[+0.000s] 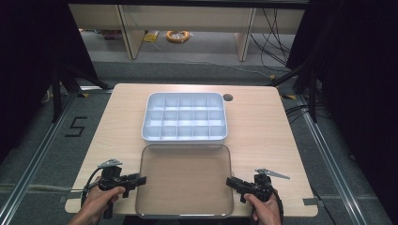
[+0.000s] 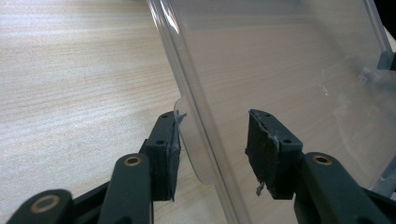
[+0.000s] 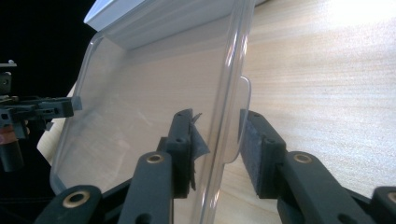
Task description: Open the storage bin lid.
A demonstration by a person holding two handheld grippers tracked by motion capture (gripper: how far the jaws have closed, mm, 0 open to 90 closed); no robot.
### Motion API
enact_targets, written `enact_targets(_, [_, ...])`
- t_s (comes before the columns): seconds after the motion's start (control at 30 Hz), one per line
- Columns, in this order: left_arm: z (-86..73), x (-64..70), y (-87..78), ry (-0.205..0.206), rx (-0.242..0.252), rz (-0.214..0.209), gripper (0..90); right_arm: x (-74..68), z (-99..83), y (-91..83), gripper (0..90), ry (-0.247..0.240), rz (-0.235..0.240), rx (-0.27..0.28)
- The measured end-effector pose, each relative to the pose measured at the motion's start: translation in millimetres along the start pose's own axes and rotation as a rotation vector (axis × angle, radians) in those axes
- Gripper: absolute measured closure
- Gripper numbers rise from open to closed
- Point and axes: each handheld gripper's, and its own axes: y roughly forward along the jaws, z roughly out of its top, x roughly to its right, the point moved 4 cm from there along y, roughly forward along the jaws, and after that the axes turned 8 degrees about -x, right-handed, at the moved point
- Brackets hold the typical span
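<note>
A clear plastic lid (image 1: 185, 180) lies flat on the wooden table (image 1: 263, 126), near its front edge. Just behind it sits a white box with several compartments (image 1: 184, 137), all bare. My left gripper (image 1: 142, 179) is at the lid's left rim, open, its jaws on either side of the rim and a small tab (image 2: 191, 154); the lid (image 2: 280, 60) stretches away to the right. My right gripper (image 1: 228, 182) is at the opposite rim, open too, straddling the lid's (image 3: 140, 102) edge and its tab (image 3: 240, 116). One pad (image 3: 198, 140) has a frayed corner.
A dark round cable hole (image 1: 228, 97) sits in the table behind the box's right corner. Bare wood flanks the box and lid on both sides. On the floor beyond lie an orange cable coil (image 1: 178, 35) and black cables (image 1: 274, 37).
</note>
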Motion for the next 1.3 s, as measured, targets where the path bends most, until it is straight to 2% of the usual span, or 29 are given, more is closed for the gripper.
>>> enact_targets(0.03, [-0.3, -0.1, 0.2, 0.007, -0.004, 0.005, 54.1, -1.6, -0.7, 0.7, 65.8, 0.025, -0.001, -0.007])
enact_targets(0.07, [-0.5, -0.3, 0.2, 0.012, -0.008, 0.01, 53.9, -0.2, -0.4, 1.3, 65.6, 0.008, -0.008, -0.006])
enact_targets(0.1, [-0.7, -0.5, 0.2, 0.015, -0.011, 0.015, 53.8, -2.6, -0.9, 0.9, 65.3, 0.034, 0.0, -0.013])
enact_targets(0.13, [-0.7, -0.9, 0.3, 0.021, -0.013, 0.022, 53.7, 0.2, 0.3, 1.5, 65.0, -0.004, -0.007, -0.01])
enact_targets(0.3, [-1.2, -2.2, 2.4, 0.022, -0.019, 0.039, 52.7, 1.2, 2.1, 4.9, 63.8, -0.021, -0.028, -0.01])
enact_targets(0.33, [-2.2, -4.2, 1.2, 0.05, -0.047, 0.052, 52.3, 2.3, 2.4, 6.1, 63.2, -0.036, -0.037, -0.007])
enact_targets(0.37, [-1.9, -2.2, 3.5, 0.032, -0.033, 0.051, 51.0, -1.8, 0.9, 5.8, 62.3, 0.006, -0.03, -0.029])
enact_targets(0.4, [-2.7, -3.9, 3.0, 0.06, -0.055, 0.073, 50.1, -1.8, 0.8, 7.6, 60.3, 0.006, -0.04, -0.026])
enact_targets(0.43, [-2.7, -3.6, 3.5, 0.06, -0.054, 0.082, 48.1, -1.3, 1.4, 7.7, 59.0, -0.006, -0.06, -0.032])
enact_targets(0.47, [-2.1, -2.5, 4.5, 0.065, -0.044, 0.095, 47.4, 2.5, 3.0, 8.0, 59.7, -0.053, -0.079, -0.021])
enact_targets(0.5, [-2.0, -3.0, 3.3, 0.093, -0.063, 0.126, 45.5, 1.7, 4.6, 6.7, 60.6, -0.045, -0.067, -0.006])
enact_targets(0.53, [-1.4, -3.8, 2.9, 0.11, -0.055, 0.154, 45.0, 1.8, 6.5, 5.0, 60.5, -0.045, -0.055, -0.001])
enact_targets(0.57, [-0.1, -3.8, 3.0, 0.1, -0.034, 0.164, 42.5, 3.1, 8.2, 5.7, 59.4, -0.049, -0.067, 0.011])
enact_targets(0.6, [0.6, -4.9, 1.4, 0.095, -0.036, 0.176, 39.6, 3.4, 8.8, 4.7, 58.8, -0.049, -0.069, 0.01])
enact_targets(0.7, [4.0, -6.5, -5.4, 0.114, -0.004, 0.218, 37.0, 3.9, 8.6, 5.0, 57.5, -0.046, -0.061, 0.01])
enact_targets(0.77, [5.3, -5.7, -6.6, 0.113, 0.01, 0.206, 36.4, 2.8, 9.3, 5.0, 55.2, -0.052, -0.051, 0.015])
enact_targets(0.83, [5.6, -4.1, -7.0, 0.129, 0.013, 0.2, 34.8, 0.9, 11.0, 4.0, 52.5, -0.059, -0.038, 0.028])
enact_targets(0.87, [6.0, -2.5, -6.0, 0.118, 0.025, 0.185, 33.6, 0.3, 12.2, 3.4, 50.0, -0.067, -0.039, 0.035])
enact_targets(0.9, [4.6, 1.0, -6.2, 0.095, 0.016, 0.172, 32.9, -4.5, 13.4, 3.4, 47.7, -0.033, -0.028, 0.056])
enact_targets(0.93, [6.9, 1.2, -4.2, 0.112, 0.048, 0.171, 32.2, -3.4, 15.1, -0.6, 45.4, -0.083, -0.044, 0.047])
enact_targets(0.97, [7.2, 3.1, -3.7, 0.125, 0.057, 0.165, 32.0, -5.3, 15.8, 0.5, 43.8, -0.065, -0.045, 0.062])
enact_targets(1.0, [6.9, 3.1, -5.1, 0.156, 0.046, 0.168, 32.0, -3.3, 18.8, -2.7, 42.0, -0.117, -0.055, 0.082])
enact_targets(1.03, [7.1, 3.7, -5.2, 0.157, 0.044, 0.175, 31.7, -6.8, 19.3, -4.1, 39.9, -0.099, -0.05, 0.091])
enact_targets(1.07, [7.6, 6.2, -4.1, 0.151, 0.067, 0.161, 31.0, -5.6, 21.5, -6.0, 38.1, -0.142, -0.054, 0.104])
enact_targets(1.17, [8.7, 8.0, -4.6, 0.153, 0.085, 0.14, 29.2, -8.6, 24.9, -9.7, 34.0, -0.186, -0.068, 0.14])
enact_targets(1.2, [8.9, 8.3, -4.6, 0.148, 0.091, 0.134, 28.4, -11.2, 24.5, -9.7, 32.6, -0.187, -0.049, 0.13])
enact_targets(1.27, [9.0, 8.6, -5.3, 0.153, 0.097, 0.129, 26.9, -12.1, 24.2, -8.8, 30.3, -0.207, -0.053, 0.137])
enact_targets(1.3, [8.9, 9.0, -5.9, 0.151, 0.089, 0.117, 26.4, -14.8, 23.2, -8.5, 30.2, -0.19, -0.04, 0.132])
